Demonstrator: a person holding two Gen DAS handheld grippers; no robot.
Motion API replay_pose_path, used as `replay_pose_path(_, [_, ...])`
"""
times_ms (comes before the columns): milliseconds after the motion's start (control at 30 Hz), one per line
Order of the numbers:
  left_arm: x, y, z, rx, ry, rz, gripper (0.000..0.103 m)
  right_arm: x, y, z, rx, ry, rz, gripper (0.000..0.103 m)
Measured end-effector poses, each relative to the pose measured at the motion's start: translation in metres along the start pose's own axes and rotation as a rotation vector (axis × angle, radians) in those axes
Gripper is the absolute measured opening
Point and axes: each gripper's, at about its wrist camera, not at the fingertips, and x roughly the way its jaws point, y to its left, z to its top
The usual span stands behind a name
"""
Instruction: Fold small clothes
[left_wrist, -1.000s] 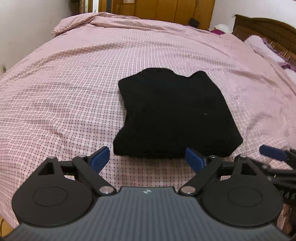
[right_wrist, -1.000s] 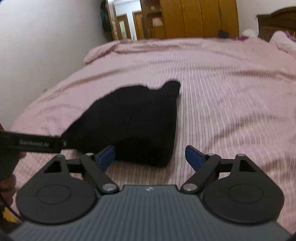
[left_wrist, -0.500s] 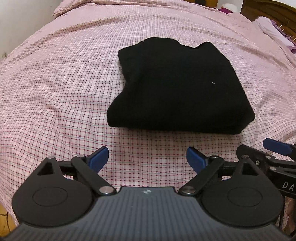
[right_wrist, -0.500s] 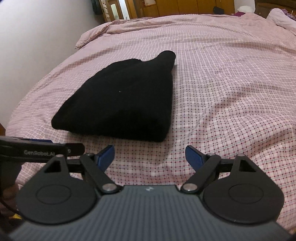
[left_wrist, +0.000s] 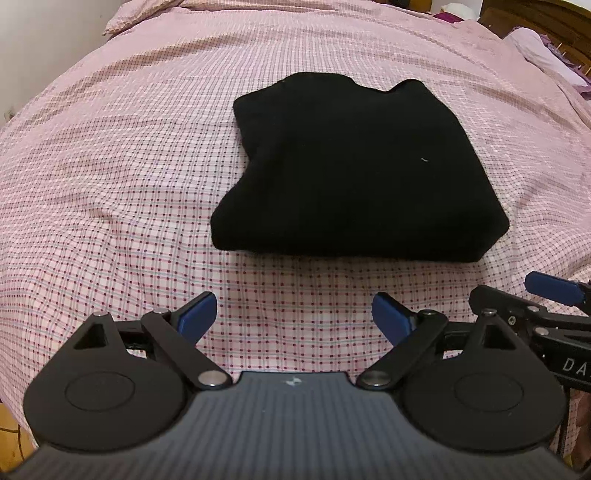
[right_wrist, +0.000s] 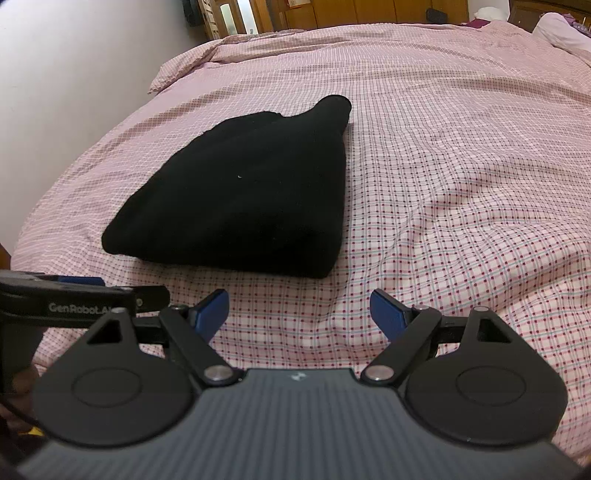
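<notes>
A black garment (left_wrist: 354, 173), folded into a thick, roughly rectangular bundle, lies flat on a bed (left_wrist: 110, 166) covered by a pink checked sheet.

In the left wrist view the garment fills the centre and right of centre of the frame. Its near edge is a rounded fold, and a small bump of cloth sticks up at its far edge. A tiny pale speck shows on its top. The left tool (left_wrist: 294, 316) sits at the bottom of the frame, its two blue fingertips spread wide apart and gripping nothing. Bare sheet lies between them and the garment. Part of the right tool pokes in at the lower right edge.

In the right wrist view the garment (right_wrist: 243, 192) lies left of centre, narrowing toward a rounded bump at its far end. The right tool (right_wrist: 298, 313) is at the bottom of the frame, also released, its blue fingertips wide apart over bare sheet, near the garment's front edge but not touching it. The left tool's black arm, with white lettering, enters at the lower left edge.

A white wall (right_wrist: 55, 74) fills the upper left, and wooden cupboards (right_wrist: 351, 13) stand along the top of the frame beyond the bed.
</notes>
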Motion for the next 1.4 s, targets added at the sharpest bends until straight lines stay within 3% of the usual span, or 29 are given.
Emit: replay_pose_path(1400, [0.0014, 0.0001, -0.0001, 0.008, -0.003, 0.0, 0.094, -0.0014, -0.0007, 0.0021, -0.005, -0.009, -0.005, 0.085])
